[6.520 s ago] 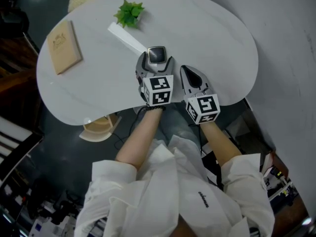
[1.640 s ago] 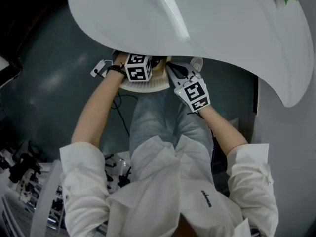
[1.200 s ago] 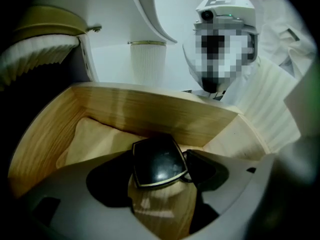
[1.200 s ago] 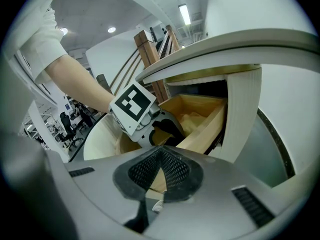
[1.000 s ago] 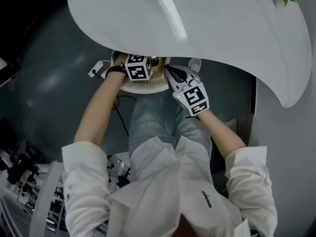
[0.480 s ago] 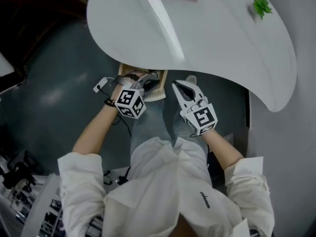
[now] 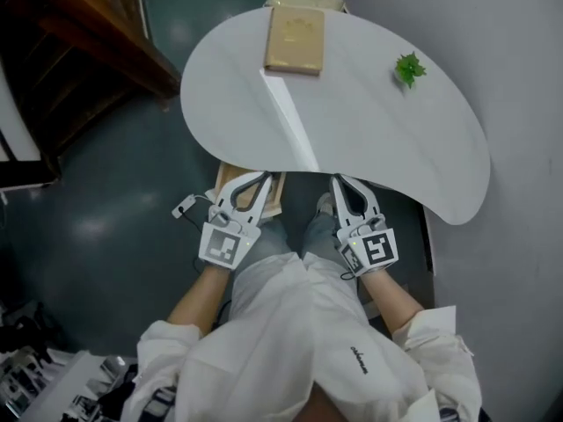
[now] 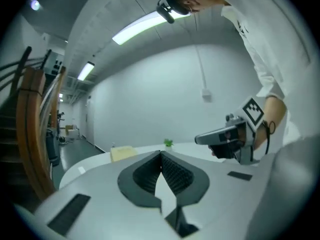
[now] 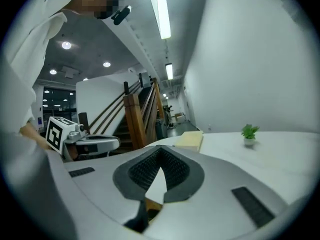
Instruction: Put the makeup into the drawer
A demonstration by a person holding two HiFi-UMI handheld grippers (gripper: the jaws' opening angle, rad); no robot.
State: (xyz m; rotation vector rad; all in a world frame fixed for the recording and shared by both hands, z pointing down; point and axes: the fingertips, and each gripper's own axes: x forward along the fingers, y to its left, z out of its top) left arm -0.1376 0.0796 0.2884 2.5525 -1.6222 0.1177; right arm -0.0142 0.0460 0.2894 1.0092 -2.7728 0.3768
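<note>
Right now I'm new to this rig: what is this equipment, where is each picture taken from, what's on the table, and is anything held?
No robot here: a person carries a left hand-held gripper and a right hand-held gripper. One picture looks down from a camera on their head. The other two come from cameras riding on those hand-held grippers, looking along the jaws. The white table carries a tan book-like block and a small green plant. The left one's jaws have just closed on nothing, and the right one is shut and empty too.
</note>
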